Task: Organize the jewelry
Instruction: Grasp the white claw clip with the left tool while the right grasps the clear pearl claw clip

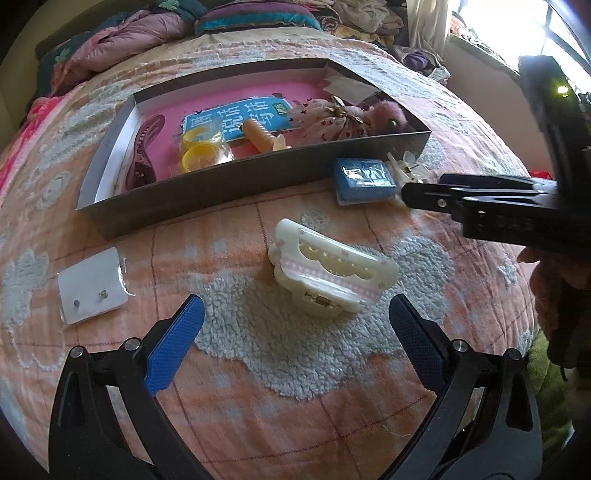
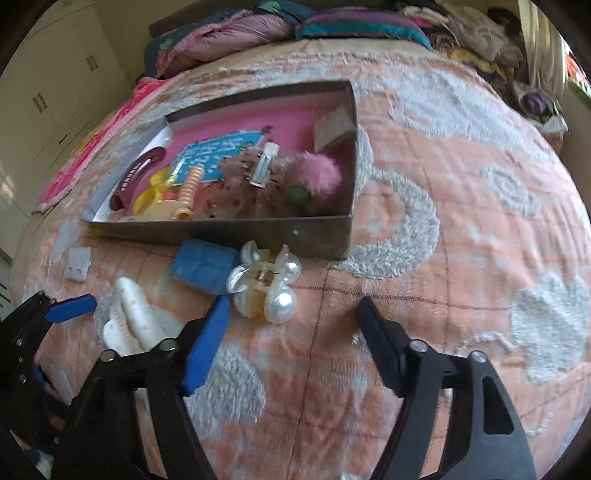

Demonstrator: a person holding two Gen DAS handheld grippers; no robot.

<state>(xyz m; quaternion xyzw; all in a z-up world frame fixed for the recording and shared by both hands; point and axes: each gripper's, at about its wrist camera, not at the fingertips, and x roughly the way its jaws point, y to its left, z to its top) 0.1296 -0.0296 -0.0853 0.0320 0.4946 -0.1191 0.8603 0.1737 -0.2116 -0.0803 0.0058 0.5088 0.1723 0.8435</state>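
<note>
L gripper [image 1: 295, 321] sits bottom centre of the left wrist view, tongs spread wide, nothing between them; 2 blue pads, one per finger. R gripper [image 2: 291, 328] is bottom centre of the right wrist view, also spread, empty.

On the bedspread [image 1: 332, 406], outside the box, 4 loose items:
- 1 cream claw clip [image 1: 332, 273] w/ pink trim, frame centre, just ahead of the L tongs, not touched.
- 1 white earring card [image 1: 92, 291] at left, 2 studs on it, in clear sleeve.
- 1 small blue box [image 1: 364, 179] right of centre, touching the box's front wall area; print on top unreadable.
- 1 pearl flower clip [image 2: 264, 282] centre of right wrist view, just ahead of the R tongs, beside the blue box.

Further back, 1 shallow grey box [image 1: 184, 195], upper centre. Inside: pink book [image 1: 236, 114] w/ blue label in Chinese characters, not legible upside down; 1 dark red comb clip [image 1: 144, 151] at left end; 2 yellow rings [image 1: 194, 147] in clear wrap; 1 orange spiral piece [image 1: 258, 134]; 1 sequinned tulle bow [image 1: 328, 120]; 1 pink pompom [image 2: 321, 171] at right end; 1 silver barrette [image 2: 264, 164] on the bow.

Far top: piled bedding [image 1: 129, 33].
</note>
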